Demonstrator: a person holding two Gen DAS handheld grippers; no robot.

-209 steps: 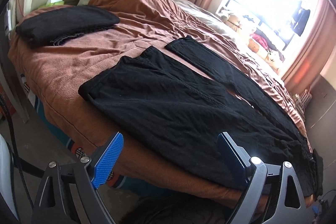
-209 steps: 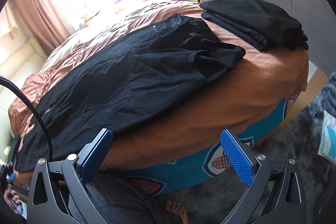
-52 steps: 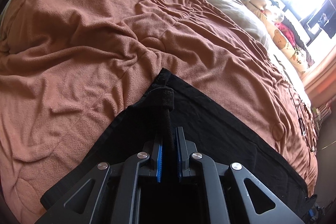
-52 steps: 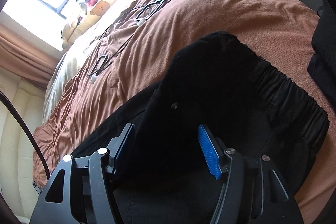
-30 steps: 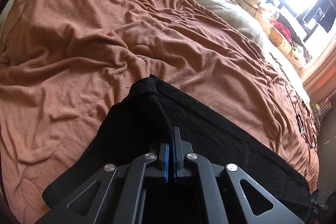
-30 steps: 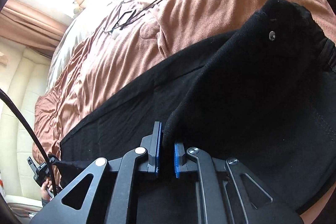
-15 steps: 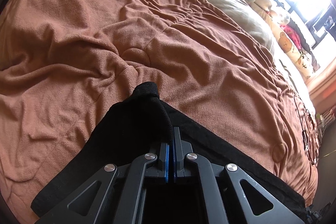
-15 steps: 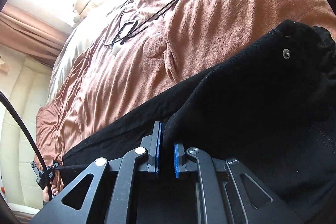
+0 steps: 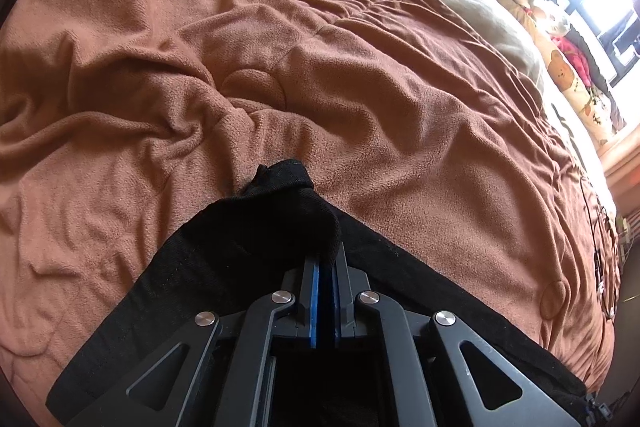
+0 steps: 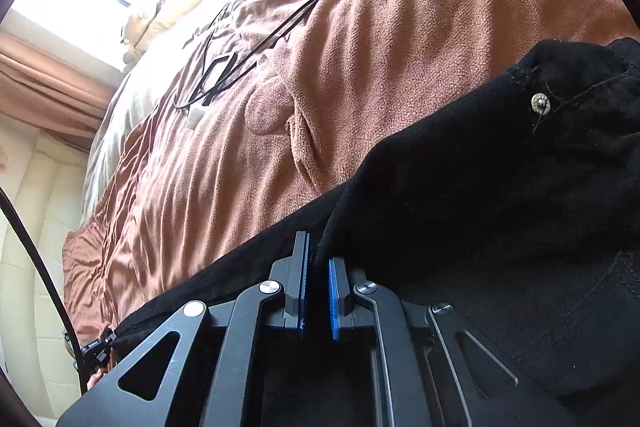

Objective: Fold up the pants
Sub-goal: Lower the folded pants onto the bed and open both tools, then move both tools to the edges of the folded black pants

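Observation:
Black pants (image 9: 240, 247) lie on a bed with a brown blanket (image 9: 280, 47). In the left wrist view my left gripper (image 9: 326, 267) is shut on a bunched leg hem of the pants, lifted slightly above the blanket. In the right wrist view my right gripper (image 10: 318, 267) is shut on a fold of the pants (image 10: 480, 187) near the waistband, where a metal button (image 10: 540, 103) shows. The rest of the pants stretches below both grippers.
Black cables with white plugs (image 10: 256, 39) lie on the blanket (image 10: 360, 47) beyond the pants. Stuffed toys and pillows (image 9: 560, 39) line the bright window side. A cream padded headboard (image 10: 24, 227) stands at the left of the right wrist view.
Both grippers closed on the pants and have lifted and carried the cloth. In the last second the hem and the waistband edge shifted slightly, nearer the cameras.

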